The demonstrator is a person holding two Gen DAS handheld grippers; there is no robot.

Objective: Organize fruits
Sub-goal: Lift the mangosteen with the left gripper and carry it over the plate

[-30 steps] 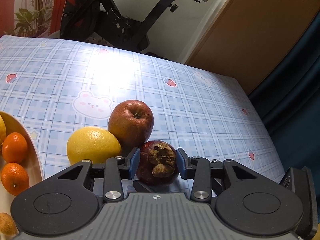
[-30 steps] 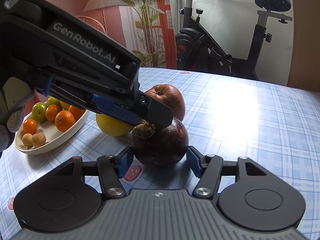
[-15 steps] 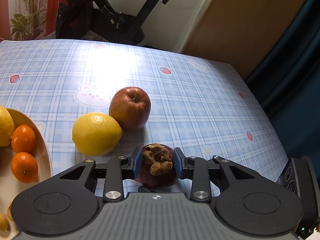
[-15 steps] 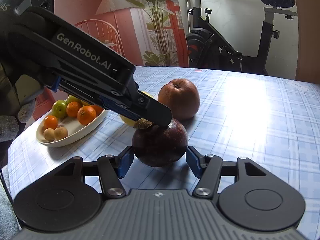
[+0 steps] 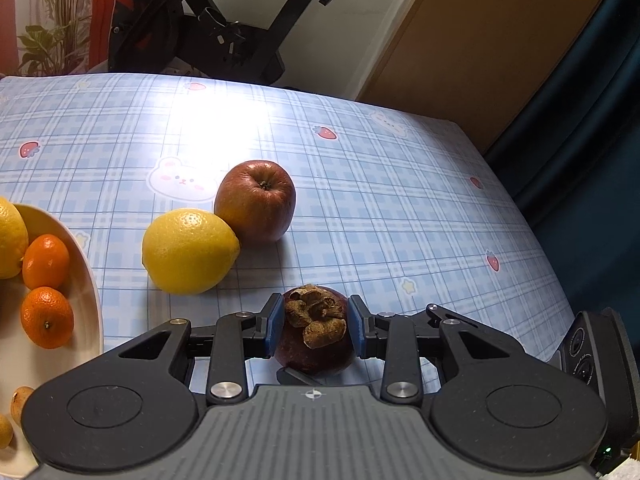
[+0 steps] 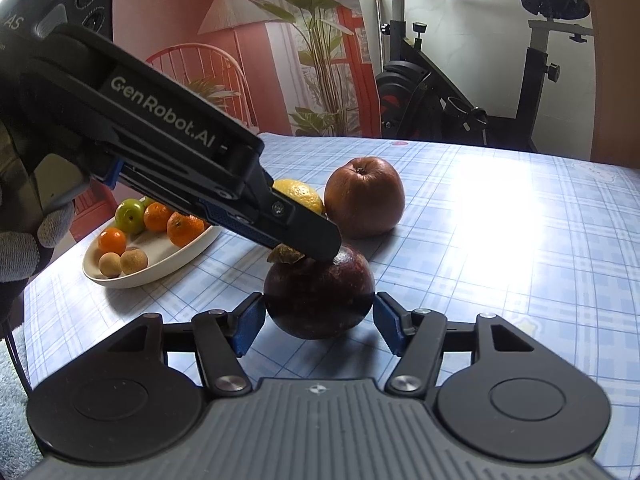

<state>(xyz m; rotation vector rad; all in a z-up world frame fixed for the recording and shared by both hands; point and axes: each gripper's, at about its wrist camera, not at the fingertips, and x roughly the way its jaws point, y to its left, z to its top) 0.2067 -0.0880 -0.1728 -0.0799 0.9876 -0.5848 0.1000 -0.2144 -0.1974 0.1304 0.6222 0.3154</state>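
Dark purple mangosteen [image 5: 314, 344], dry brown calyx: your left hand-held gripper [image 5: 315, 326] clamps it; your right hand-held gripper [image 6: 318, 322] brackets it, pads apart.

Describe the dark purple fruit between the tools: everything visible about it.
The mangosteen is round, with a dark purple, slightly glossy rind and a dry, brown, curled calyx on top. It sits upright on the checked tablecloth, apart from the lemon and apple. The left tool grips its upper part at the calyx; the right tool brackets its sides.

left tongs [image 5: 316, 326] clamped, right tongs [image 6: 318, 320] parted
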